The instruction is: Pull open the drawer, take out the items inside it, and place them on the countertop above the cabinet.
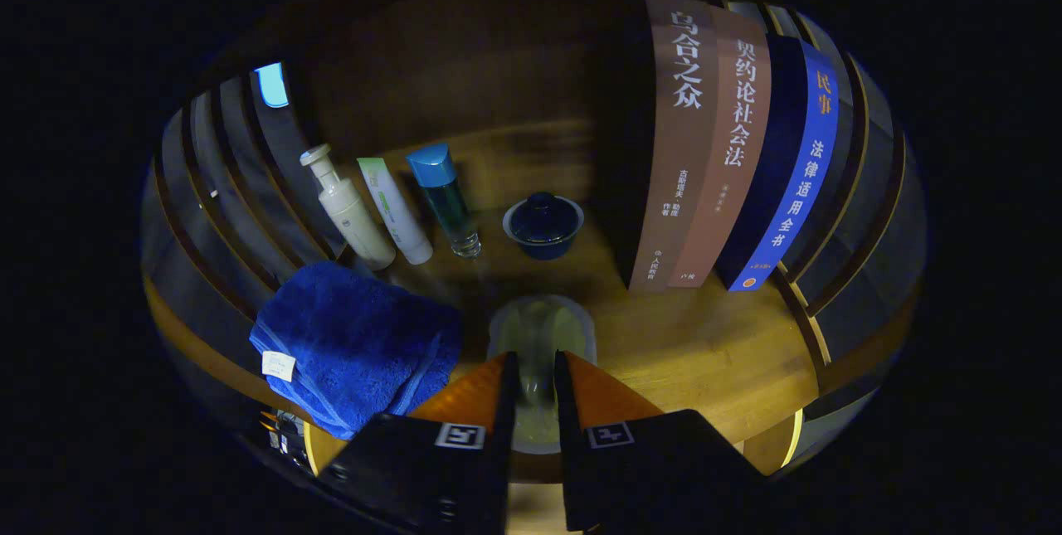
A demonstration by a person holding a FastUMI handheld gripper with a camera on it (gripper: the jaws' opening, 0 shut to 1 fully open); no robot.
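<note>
The claw (535, 386) holds a clear glass cup (539, 336) between its two fingers, which press in on the cup's sides from left and right, so it is gripping the cup. The cup stands or hangs just above the wooden desk (705, 352), near the desk's front edge; whether its base touches the wood I cannot tell.

To the left of the fingers, at the front left corner of the desk, lies a folded blue towel (357, 344) with a small white tag (278, 365) on its front edge.

Beyond the towel, along the left side of the desk, three toiletries stand in a row: a white pump bottle (353, 216), a white tube (397, 211) just beside it, and a clear bottle with a blue cap (446, 199).

Straight ahead of the cup, toward the back, sits a dark blue lidded bowl (543, 224).

On the right side stand three upright books (730, 153), touching one another, two with brownish spines and one dark blue.

Slatted walls (224, 187) rise at both sides of the desk.
</note>
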